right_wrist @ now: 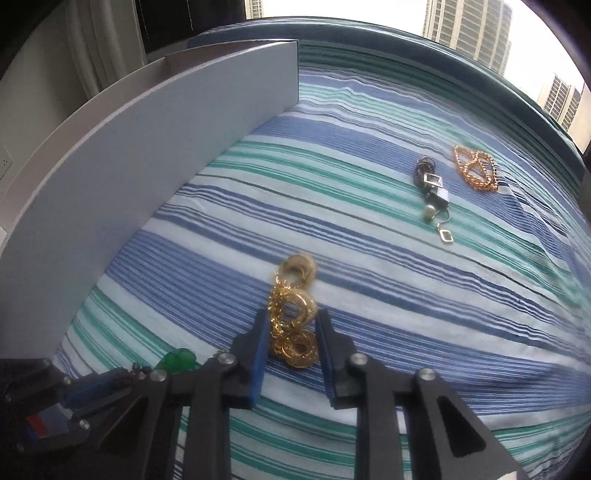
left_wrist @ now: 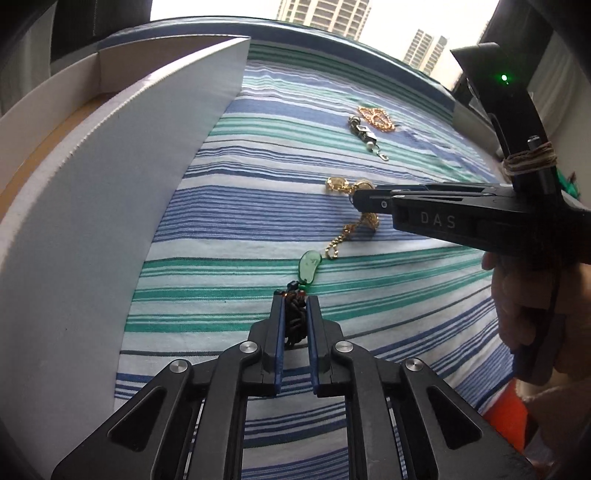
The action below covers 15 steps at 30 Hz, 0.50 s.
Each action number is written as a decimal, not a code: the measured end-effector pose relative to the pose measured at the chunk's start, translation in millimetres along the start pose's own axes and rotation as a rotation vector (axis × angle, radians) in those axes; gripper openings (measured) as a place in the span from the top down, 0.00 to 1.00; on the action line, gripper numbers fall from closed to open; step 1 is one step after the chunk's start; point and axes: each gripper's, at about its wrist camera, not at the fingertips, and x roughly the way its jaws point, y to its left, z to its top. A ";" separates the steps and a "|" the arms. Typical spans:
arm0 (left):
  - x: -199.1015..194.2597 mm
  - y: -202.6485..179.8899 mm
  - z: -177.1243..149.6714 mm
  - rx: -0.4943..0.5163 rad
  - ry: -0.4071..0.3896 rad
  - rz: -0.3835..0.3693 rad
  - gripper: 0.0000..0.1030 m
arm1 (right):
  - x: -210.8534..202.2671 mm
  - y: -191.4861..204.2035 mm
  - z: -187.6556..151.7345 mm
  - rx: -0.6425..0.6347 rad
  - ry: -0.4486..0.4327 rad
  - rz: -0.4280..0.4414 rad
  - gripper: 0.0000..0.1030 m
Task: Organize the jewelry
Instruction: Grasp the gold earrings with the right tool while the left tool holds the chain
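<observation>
- Left gripper [left_wrist: 294, 301] is clamped on a dark cord, its green pendant [left_wrist: 310, 266] trailing ahead on the striped bed [left_wrist: 369, 295].
- Right gripper [right_wrist: 291, 332] — fingers closed around a gold chain [right_wrist: 293, 321], which runs lengthwise between them, away from the white box [right_wrist: 147, 147].

Bed surface covered by striped sheet [right_wrist: 369, 229], blue, green and white bands. Window behind: bright overcast daylight, high-rise towers [right_wrist: 469, 29] outside. Pale curtain [right_wrist: 96, 62] and wall socket [right_wrist: 5, 162] at left.
</observation>
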 end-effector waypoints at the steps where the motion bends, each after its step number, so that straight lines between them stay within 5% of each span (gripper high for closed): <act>1: -6.9 -1.6 1.9 -0.004 -0.012 -0.013 0.92 | -7.4 -4.1 -0.1 0.012 -0.012 0.011 0.78; 5: -36.8 -8.6 7.5 -0.020 -0.056 -0.058 0.92 | -39.6 -20.9 3.9 0.050 -0.063 0.056 0.85; 6: -43.7 -10.4 8.4 -0.023 -0.066 -0.070 0.92 | -48.4 -25.1 5.6 0.056 -0.074 0.067 1.00; 15: -84.7 -11.8 2.5 -0.035 -0.115 -0.073 0.92 | -86.9 -40.7 15.8 0.040 -0.125 0.071 1.00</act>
